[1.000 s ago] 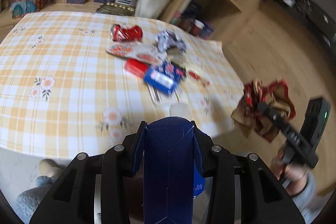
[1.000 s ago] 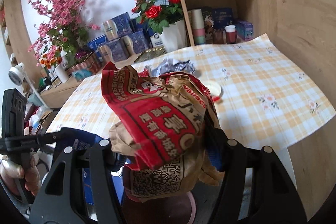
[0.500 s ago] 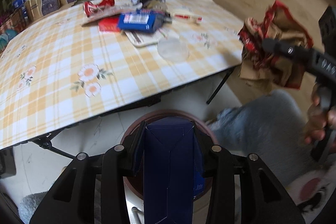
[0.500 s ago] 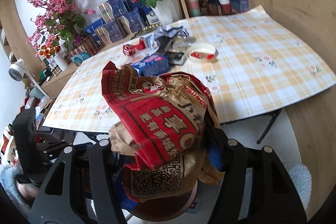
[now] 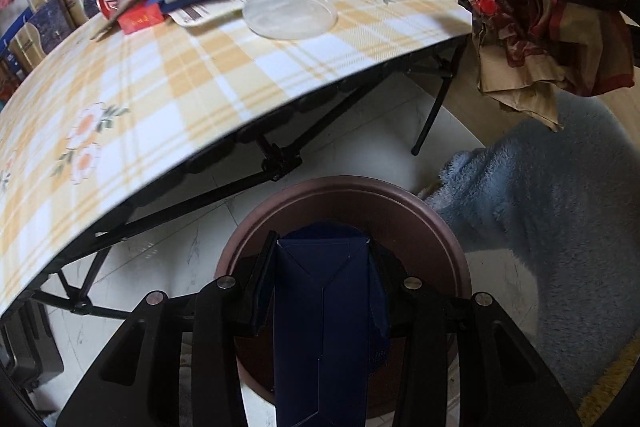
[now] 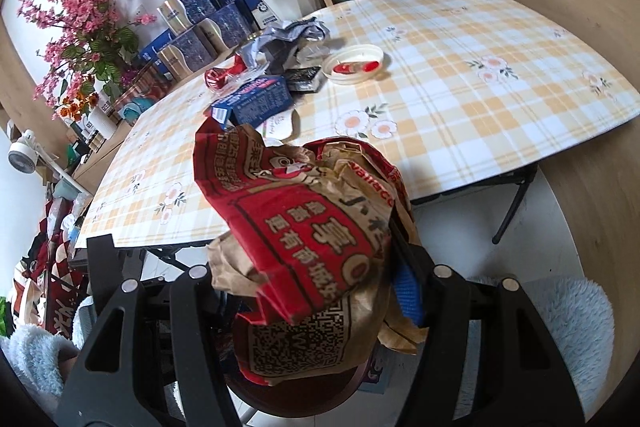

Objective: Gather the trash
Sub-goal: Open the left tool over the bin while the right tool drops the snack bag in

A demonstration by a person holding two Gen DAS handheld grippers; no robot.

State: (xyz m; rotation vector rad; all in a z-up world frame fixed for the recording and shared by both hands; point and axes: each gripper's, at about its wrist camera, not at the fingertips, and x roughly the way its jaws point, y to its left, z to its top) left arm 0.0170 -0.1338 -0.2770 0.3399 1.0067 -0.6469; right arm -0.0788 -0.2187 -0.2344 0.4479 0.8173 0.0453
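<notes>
My left gripper (image 5: 322, 291) is shut on a dark blue carton (image 5: 324, 327) and holds it over the round brown bin (image 5: 400, 203) on the floor. My right gripper (image 6: 312, 291) is shut on a crumpled red and brown paper bag (image 6: 300, 227); the same paper bag (image 5: 532, 39) hangs at the upper right of the left wrist view, above a blue fleece-covered leg. In the right wrist view the bin (image 6: 256, 399) shows only as a dark rim under the bag. More trash lies on the checked table (image 5: 180, 75): a blue box (image 6: 256, 101), a red wrapper (image 5: 140, 19), a clear lid (image 5: 290, 11).
The folding table's black legs (image 5: 432, 115) stand just beyond the bin. A white dish (image 6: 354, 65) with red bits, grey crumpled wrapping (image 6: 288, 33), flower pots and blue boxes fill the table's far side. A wooden shelf unit stands behind. The person's fleece-covered leg (image 5: 560, 227) is right of the bin.
Both grippers have dropped below the table's edge with their loads. The left one swung from over the tabletop to above the brown bin; the paper bag moved closer to it.
</notes>
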